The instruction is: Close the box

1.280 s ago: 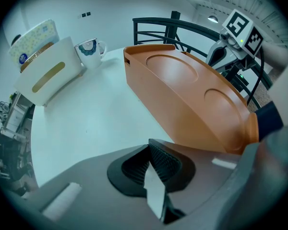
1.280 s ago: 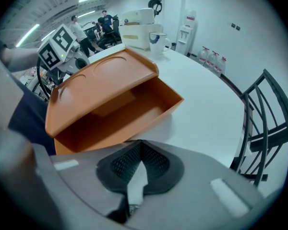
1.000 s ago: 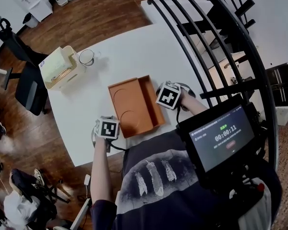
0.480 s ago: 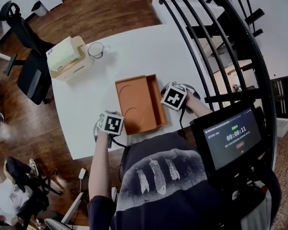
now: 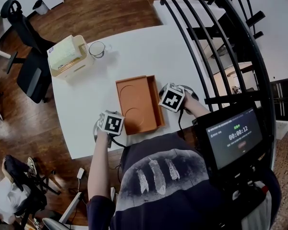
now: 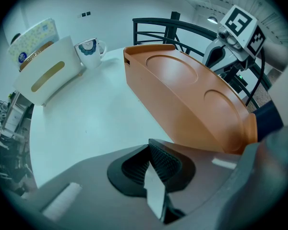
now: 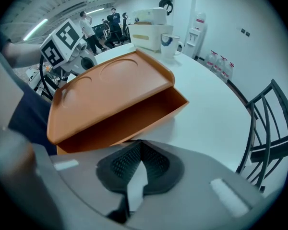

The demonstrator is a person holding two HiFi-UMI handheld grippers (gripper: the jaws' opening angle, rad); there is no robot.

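Box [image 5: 137, 104] on desk [image 5: 149, 47], lid ajar, is flanked by left hand-held gripper [image 6: 153, 174] and right hand-held gripper [image 7: 136, 176]; both clenched, empty.

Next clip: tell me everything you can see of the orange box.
The orange box looks like smooth matte plastic and is rectangular with rounded corners. Its lid has two shallow round recesses and sits tilted, not shut: the right gripper view shows a gap with the base's inner wall beneath. It rests on the white table, between the left gripper and the right gripper. Whether either touches it is unclear.
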